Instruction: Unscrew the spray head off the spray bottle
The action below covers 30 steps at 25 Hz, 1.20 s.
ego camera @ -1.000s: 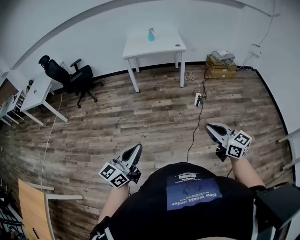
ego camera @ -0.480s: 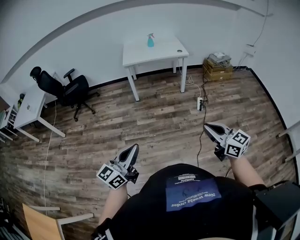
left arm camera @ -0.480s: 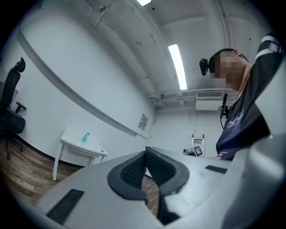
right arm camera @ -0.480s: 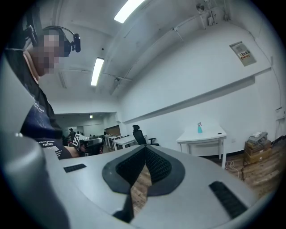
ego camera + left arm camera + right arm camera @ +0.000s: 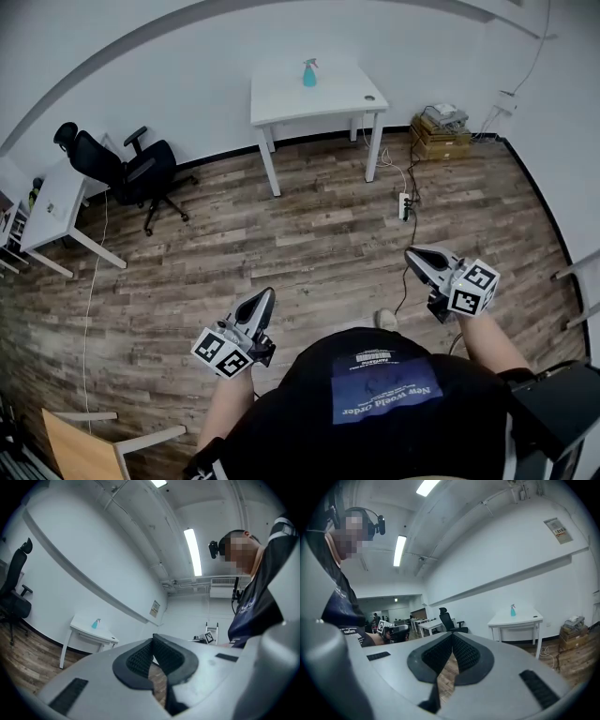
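A small teal spray bottle (image 5: 308, 73) with a pale spray head stands upright on a white table (image 5: 328, 94) by the far wall. It also shows as a tiny spray bottle (image 5: 95, 624) in the left gripper view and a tiny spray bottle (image 5: 513, 611) in the right gripper view. My left gripper (image 5: 266, 298) is shut and holds nothing, low at the left over the wood floor. My right gripper (image 5: 415, 257) is shut and holds nothing too, at the right. Both are far from the table.
A black office chair (image 5: 131, 169) and a white desk (image 5: 56, 206) stand at the left. Cardboard boxes (image 5: 441, 131) sit by the right wall, with a power strip (image 5: 407, 204) and cable on the floor. A wooden chair (image 5: 84, 450) is at the bottom left.
The table with the bottle has drawn a little closer and shifted right in the head view. The wooden chair has slid lower in the view. Both grippers stay shut.
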Tool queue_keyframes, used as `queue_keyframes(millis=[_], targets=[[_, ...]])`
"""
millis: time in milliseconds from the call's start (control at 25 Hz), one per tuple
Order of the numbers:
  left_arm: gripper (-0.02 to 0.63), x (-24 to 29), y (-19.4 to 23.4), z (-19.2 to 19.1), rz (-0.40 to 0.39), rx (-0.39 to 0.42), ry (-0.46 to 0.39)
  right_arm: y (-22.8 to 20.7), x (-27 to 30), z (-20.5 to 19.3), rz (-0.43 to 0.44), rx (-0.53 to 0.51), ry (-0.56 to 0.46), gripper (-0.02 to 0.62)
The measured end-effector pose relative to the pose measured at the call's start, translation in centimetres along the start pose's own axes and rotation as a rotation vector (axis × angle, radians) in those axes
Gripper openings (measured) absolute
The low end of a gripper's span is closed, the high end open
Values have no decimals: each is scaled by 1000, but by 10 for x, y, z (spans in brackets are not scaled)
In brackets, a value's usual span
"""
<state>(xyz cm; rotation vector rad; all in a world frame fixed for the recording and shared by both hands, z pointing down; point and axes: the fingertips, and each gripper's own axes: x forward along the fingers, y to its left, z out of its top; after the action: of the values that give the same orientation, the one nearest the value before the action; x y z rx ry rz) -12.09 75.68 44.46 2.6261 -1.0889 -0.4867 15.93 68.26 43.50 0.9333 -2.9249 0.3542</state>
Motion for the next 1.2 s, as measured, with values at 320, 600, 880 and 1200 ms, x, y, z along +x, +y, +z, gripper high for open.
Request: queue_keyframes(millis=[320,600,880,1200], targets=[[2,39,20,-1,67,32,4,-56,32,8,77,9,-3,-5],[2,119,31,2,115,60,-16,-133,52,38,160,-10,-15,-4],[2,214,33,-13,122,50,-17,-228,30,57,160,-9,-21,-3],[2,296,31,-32,71,41,66,-300,12,56,136,32,-41,-5]])
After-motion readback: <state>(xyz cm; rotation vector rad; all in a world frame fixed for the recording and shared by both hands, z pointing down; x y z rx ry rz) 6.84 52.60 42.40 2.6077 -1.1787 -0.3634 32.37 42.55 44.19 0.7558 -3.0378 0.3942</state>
